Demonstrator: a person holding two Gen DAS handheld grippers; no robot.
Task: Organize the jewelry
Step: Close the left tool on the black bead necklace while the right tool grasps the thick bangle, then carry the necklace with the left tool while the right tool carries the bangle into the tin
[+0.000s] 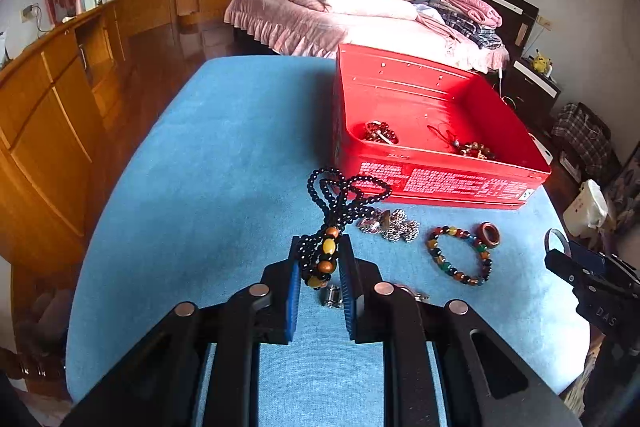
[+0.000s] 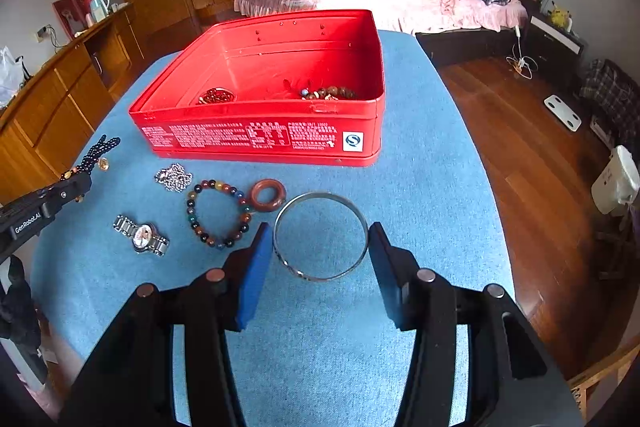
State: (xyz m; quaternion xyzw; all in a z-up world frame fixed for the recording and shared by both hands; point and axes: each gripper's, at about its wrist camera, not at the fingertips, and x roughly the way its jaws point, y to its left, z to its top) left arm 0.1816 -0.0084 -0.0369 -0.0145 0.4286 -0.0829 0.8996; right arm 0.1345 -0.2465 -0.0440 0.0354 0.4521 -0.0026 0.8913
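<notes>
Left gripper [image 1: 320,269] is clamped tight on the black bead necklace [image 1: 340,195], loops dangling clear of the cloth, likely so it can swing over into the red tin [image 2: 260,139] where two beaded pieces already lie. Right gripper [image 2: 320,247] has the silver bangle [image 2: 320,237] squeezed flat between its pads, apparently lifted too. Watch [image 2: 142,235], colourful bracelet [image 2: 218,213], brown ring [image 2: 268,195] and chain [image 2: 174,177] wait on the blue tablecloth [image 2: 420,187]; a bedroom, pink bed [image 2: 380,3] behind.
</notes>
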